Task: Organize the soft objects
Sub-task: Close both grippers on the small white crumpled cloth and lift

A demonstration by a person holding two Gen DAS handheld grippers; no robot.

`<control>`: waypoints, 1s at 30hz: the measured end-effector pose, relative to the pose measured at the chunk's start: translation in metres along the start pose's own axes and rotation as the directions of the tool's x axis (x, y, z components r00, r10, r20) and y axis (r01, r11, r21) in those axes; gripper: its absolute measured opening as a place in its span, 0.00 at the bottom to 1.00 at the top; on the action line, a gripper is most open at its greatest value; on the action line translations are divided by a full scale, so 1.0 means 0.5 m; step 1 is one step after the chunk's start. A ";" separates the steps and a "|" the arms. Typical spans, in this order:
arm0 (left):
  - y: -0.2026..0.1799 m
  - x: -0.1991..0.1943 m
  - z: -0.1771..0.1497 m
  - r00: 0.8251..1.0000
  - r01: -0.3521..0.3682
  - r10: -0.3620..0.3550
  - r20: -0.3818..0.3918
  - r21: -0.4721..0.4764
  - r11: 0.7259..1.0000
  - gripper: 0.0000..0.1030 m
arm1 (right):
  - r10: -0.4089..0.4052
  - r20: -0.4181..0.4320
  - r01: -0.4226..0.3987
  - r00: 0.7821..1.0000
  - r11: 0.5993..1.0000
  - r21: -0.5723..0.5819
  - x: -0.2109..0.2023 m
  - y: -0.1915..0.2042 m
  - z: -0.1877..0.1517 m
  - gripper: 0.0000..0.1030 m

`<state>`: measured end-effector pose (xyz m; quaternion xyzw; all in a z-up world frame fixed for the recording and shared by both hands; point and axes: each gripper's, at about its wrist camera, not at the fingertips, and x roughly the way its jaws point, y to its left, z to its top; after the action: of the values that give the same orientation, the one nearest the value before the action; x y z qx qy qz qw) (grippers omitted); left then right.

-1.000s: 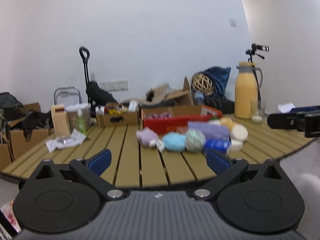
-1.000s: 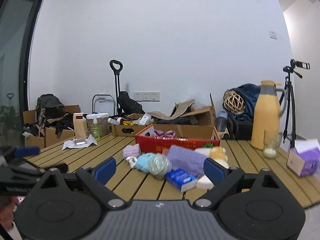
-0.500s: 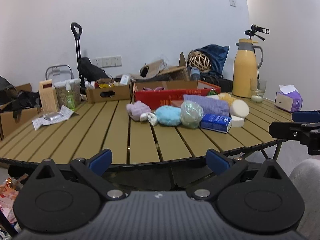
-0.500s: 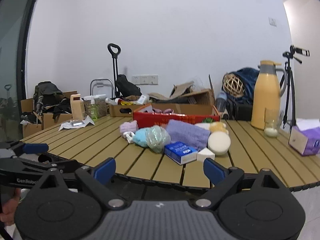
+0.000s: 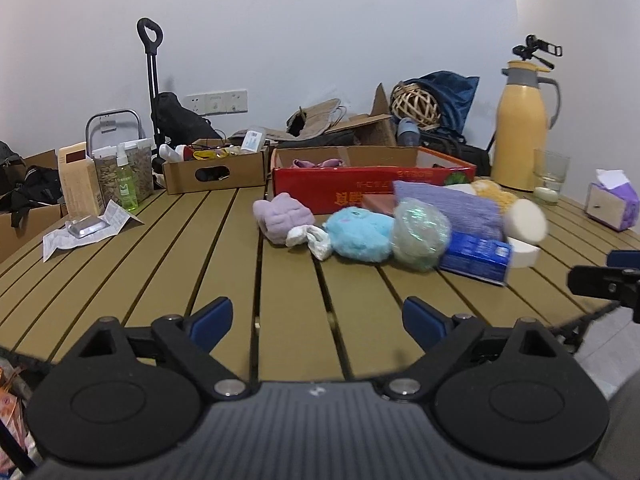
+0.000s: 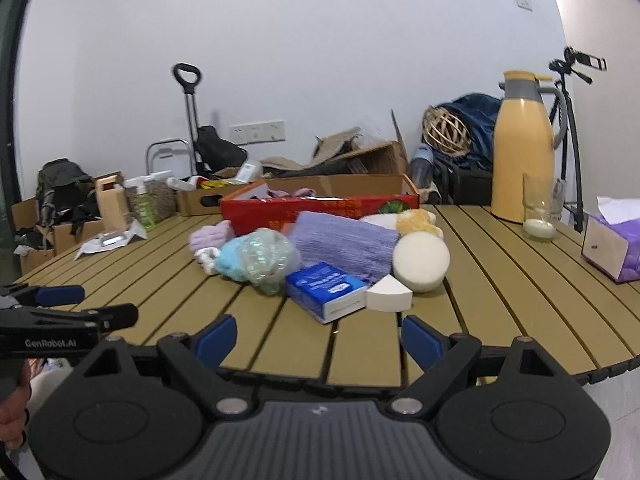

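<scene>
Both grippers have come forward over the slatted table [image 5: 224, 248] edge, left gripper [image 5: 316, 318] and right gripper [image 6: 318, 338] spread empty, near the soft pile: blue plush [image 5: 360, 238], purple towel [image 6: 344, 242].

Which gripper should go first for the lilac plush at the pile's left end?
Left, probably. The left gripper is open and the lilac plush lies almost straight ahead of it. From the right gripper, also open, that plush sits off left, behind the blue plush.
</scene>
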<state>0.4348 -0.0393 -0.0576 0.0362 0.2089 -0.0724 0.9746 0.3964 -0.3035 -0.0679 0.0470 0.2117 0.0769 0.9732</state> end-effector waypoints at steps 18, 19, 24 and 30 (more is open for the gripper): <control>0.074 0.296 0.113 0.989 0.067 -0.086 -0.119 -0.153 0.986 0.63 | -0.045 -0.109 0.059 0.993 0.990 0.131 0.228 -0.121 0.061 0.53; 0.078 0.305 0.113 0.987 0.077 -0.098 -0.125 -0.167 0.983 0.59 | -0.041 -0.112 0.056 0.993 0.989 0.135 0.235 -0.125 0.061 0.51; 0.089 0.332 0.111 0.973 0.155 -0.188 -0.136 -0.219 0.963 0.22 | -0.016 -0.116 0.036 0.993 0.985 0.171 0.250 -0.138 0.052 0.44; 0.089 0.322 0.106 0.972 0.165 -0.198 -0.127 -0.234 0.958 0.12 | -0.014 -0.118 0.038 0.993 0.978 0.207 0.247 -0.150 0.050 0.27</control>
<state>0.6083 -0.0213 -0.0737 -0.0868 0.2902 -0.1351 0.9434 0.5277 -0.3580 -0.1044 0.1415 0.2755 0.0442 0.9498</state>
